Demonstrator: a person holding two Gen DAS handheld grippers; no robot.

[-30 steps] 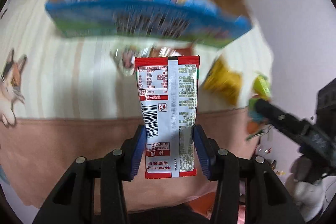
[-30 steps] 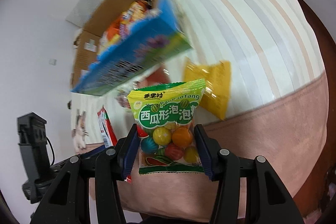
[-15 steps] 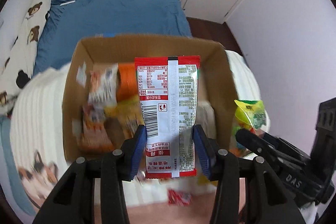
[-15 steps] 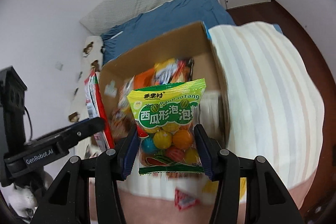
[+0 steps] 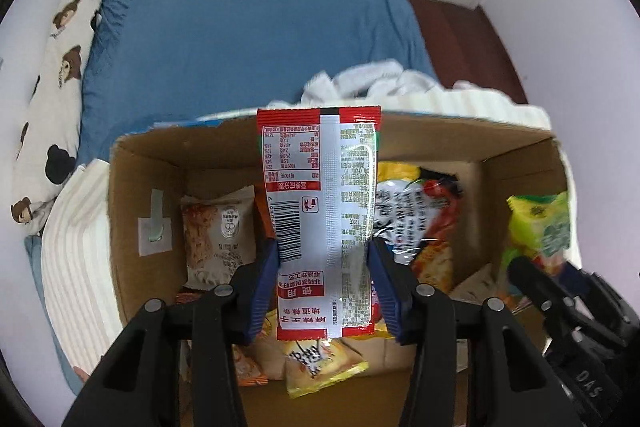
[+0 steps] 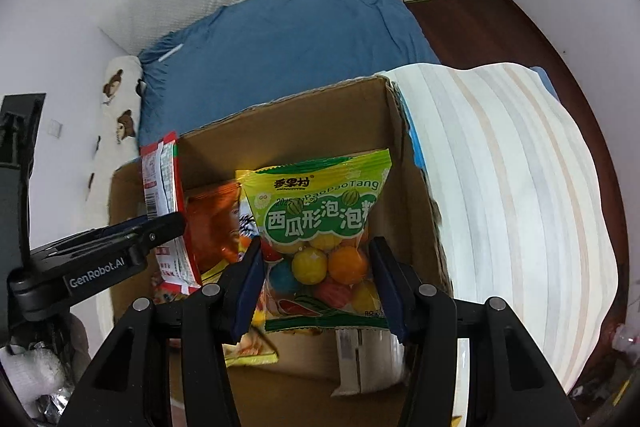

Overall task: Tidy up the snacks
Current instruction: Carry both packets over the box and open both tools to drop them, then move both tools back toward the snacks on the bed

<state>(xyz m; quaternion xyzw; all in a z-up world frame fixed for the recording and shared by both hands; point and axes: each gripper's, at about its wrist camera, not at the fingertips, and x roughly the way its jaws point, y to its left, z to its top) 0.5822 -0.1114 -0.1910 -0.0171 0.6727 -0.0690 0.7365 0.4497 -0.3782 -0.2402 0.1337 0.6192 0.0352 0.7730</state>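
Note:
My left gripper [image 5: 323,291] is shut on a red and white snack packet [image 5: 320,203], held upright over the open cardboard box [image 5: 148,163]. My right gripper [image 6: 318,287] is shut on a green bag of coloured gumballs [image 6: 320,239], held over the same cardboard box [image 6: 304,119]. The box holds several snack packs, among them a beige pack [image 5: 218,235] and a yellow pack [image 5: 320,363]. The green bag also shows at the right of the left wrist view [image 5: 540,227]. The red packet and the left gripper [image 6: 160,231] show at the left of the right wrist view.
The box stands on a bed with a blue sheet [image 5: 240,35] and a white striped blanket [image 6: 512,187]. A bear-print pillow [image 5: 48,99] lies at the left. Wooden floor [image 6: 500,27] and a white door are at the far right.
Both grippers have come up over the box and now look down into it. Each still holds its packet; the box interior fills more of both views.

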